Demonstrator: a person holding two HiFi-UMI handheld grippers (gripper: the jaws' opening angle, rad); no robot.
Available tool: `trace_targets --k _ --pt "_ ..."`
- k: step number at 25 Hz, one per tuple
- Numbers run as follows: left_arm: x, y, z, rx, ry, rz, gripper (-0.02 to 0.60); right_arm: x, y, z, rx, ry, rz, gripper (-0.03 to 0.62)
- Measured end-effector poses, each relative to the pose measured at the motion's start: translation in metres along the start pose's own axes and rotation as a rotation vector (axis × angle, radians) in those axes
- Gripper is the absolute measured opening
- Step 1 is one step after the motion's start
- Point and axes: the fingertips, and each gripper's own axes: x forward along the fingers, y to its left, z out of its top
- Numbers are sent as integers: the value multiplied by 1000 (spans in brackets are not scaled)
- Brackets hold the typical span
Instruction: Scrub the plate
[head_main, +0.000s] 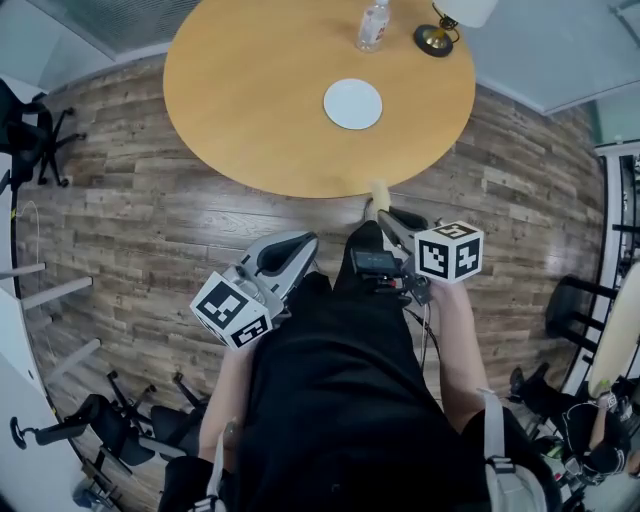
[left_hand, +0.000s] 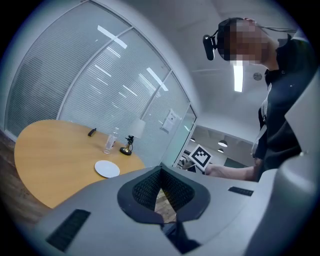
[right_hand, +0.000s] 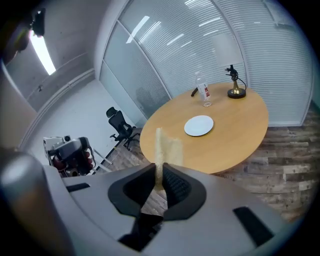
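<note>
Two units checked: we find left hand-held gripper (left_hand: 161, 171) jaws together, empty; right hand-held gripper (right_hand: 161, 173) clamped on thin yellow sponge (right_hand: 168, 149). Plate (head_main: 352, 104) on worktop (head_main: 250, 90), well apart.

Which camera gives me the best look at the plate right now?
The head view: it looks almost straight down on the plate, showing its whole round face on the table. The right gripper view shows the plate slanted, beyond the sponge clamped in the right gripper. The left gripper view has it small and slanted.
</note>
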Motion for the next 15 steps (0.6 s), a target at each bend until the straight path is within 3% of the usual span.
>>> trace_targets --k 5,8,12,15 --pt "-22 -16 3 -13 -45 -16 11 -27 40 3 -79 -40 27 40" --pt "-27 -23 14 6 -75 -16 11 -45 66 13 -175 -93 88 40" --pt "-32 -31 27 45 -103 -27 11 -71 100 35 -329 -274 200 40" --pt "-35 -36 25 45 -100 -30 11 -92 116 39 -324 -399 284 40"
